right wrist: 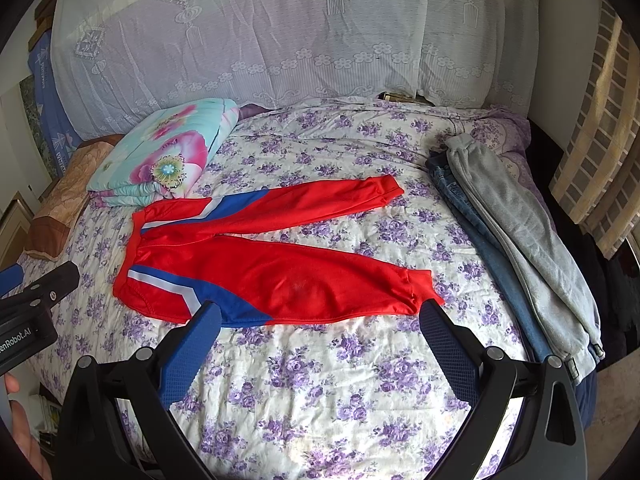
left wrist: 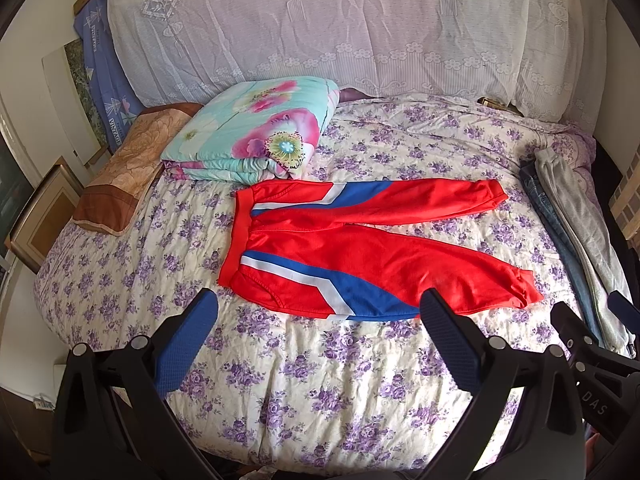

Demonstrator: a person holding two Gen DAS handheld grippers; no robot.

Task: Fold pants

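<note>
- My left claw (left wrist: 320, 320) hangs above the near side of the bed with its blue-padded fingers (left wrist: 188, 340) spread wide apart, holding nothing.
- My right claw (right wrist: 320, 336) is likewise spread wide and empty, its tips just short of the pants' near edge.
- The red track pants (left wrist: 360, 248) lie flat and unfolded in the middle of the floral bedspread (left wrist: 320, 380), waistband to the left, both legs fanning out to the right.
- Blue and white stripes run along each outer side near the hips.
- A folded flowered quilt (left wrist: 256, 128) sits just behind the waistband, with a brown pillow (left wrist: 120, 176) to its left.
- Grey sweatpants (right wrist: 520, 232) and jeans (right wrist: 472, 216) lie along the bed's right edge, well apart from the red pair.
</note>
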